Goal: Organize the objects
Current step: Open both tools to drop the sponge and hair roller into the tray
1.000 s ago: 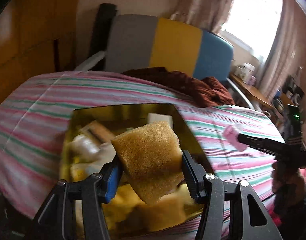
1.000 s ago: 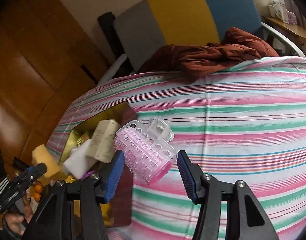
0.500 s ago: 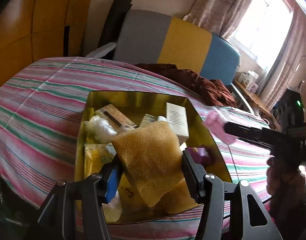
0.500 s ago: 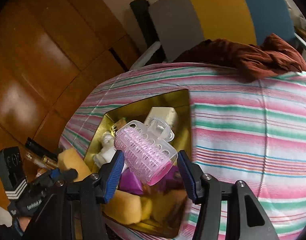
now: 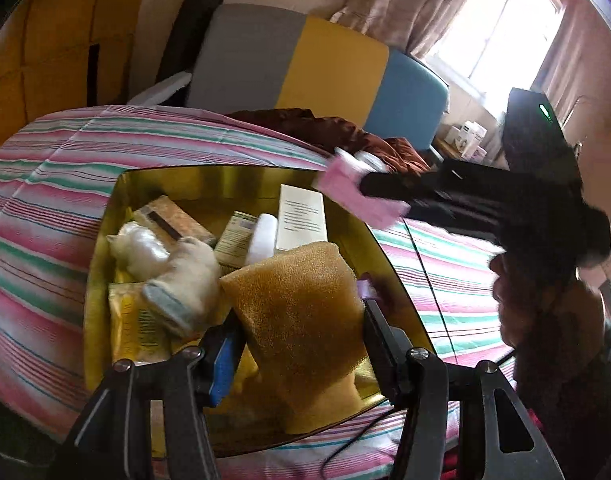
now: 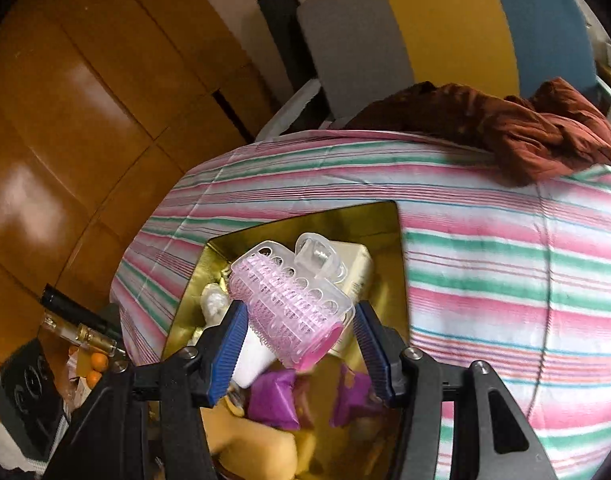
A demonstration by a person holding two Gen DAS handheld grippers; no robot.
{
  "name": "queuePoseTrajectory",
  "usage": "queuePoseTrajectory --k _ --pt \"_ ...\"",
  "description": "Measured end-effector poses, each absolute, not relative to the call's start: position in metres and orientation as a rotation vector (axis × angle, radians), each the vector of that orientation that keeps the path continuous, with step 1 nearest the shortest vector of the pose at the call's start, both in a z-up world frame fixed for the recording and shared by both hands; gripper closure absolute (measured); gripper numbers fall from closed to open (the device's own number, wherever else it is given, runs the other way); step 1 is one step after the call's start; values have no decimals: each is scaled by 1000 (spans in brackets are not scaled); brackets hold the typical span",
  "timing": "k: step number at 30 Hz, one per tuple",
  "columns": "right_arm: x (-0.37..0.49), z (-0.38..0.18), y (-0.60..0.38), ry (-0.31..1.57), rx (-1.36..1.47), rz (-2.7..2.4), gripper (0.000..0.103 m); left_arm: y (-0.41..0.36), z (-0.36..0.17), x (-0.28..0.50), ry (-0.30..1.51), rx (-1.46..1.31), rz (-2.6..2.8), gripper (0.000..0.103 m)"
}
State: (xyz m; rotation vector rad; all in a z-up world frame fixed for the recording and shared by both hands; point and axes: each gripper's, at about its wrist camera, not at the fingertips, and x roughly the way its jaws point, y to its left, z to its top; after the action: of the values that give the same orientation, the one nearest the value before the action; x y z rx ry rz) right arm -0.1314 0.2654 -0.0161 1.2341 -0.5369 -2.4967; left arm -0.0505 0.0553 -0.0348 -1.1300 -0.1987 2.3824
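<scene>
My left gripper [image 5: 297, 332] is shut on a yellow sponge [image 5: 301, 312] and hangs over the near end of a gold box [image 5: 233, 184] on the striped bed. The box holds a white carton [image 5: 301, 216], a white soft toy [image 5: 177, 272], a yellow packet [image 5: 137, 328] and purple packets [image 6: 273, 396]. My right gripper [image 6: 297, 320] is shut on a pink hair roller [image 6: 293, 308] with a clear clip, above the same gold box [image 6: 345, 216]. In the left wrist view the hair roller [image 5: 357, 196] hangs over the box's far right rim.
The striped bedspread [image 6: 505, 264] spreads right of the box. A rust-brown cloth [image 6: 525, 128] lies at the bed's far edge, before a grey, yellow and blue headboard [image 5: 329, 64]. Wooden cabinet doors [image 6: 85, 100] stand left. Bottles and oranges [image 6: 89, 344] sit beside the bed.
The right gripper carried the roller left, from over the bedspread to above the box. The left gripper, still holding the sponge, tipped down closer over the box.
</scene>
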Motion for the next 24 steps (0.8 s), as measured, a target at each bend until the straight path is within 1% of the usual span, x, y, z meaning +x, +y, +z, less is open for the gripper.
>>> queuePoseTrajectory --k 5,6,7,9,11,15,17,21,24 --pt "-166 -14 237 -490 1244 -2392 46 62 -39 -61 -198 -1136 2373 45" --pt "-173 -14 231 -481 1250 -2373 46 63 -39 -63 -196 -1132 2374 44" --pt "-179 -14 227 -471 1257 -2367 45 64 -39 -65 -196 -1136 2381 41" --pt "-185 -14 223 -462 1263 -2370 35 63 -41 -70 -214 -1142 2383 38" --pt "-183 -14 223 -462 1251 -2383 34 62 -43 -72 -217 -1151 2394 35" --pt "-171 -17 231 -463 1254 -2404 34 60 -47 -73 -210 -1173 2408 33" --pt "-161 -18 234 -446 1256 -2433 34 60 -46 -71 -211 -1173 2422 26" --pt "-142 -19 244 -424 1250 -2495 34 63 -40 -65 -159 -1152 2478 23" --pt "-125 -17 247 -375 1249 -2558 34 62 -34 -61 -134 -1128 2532 17"
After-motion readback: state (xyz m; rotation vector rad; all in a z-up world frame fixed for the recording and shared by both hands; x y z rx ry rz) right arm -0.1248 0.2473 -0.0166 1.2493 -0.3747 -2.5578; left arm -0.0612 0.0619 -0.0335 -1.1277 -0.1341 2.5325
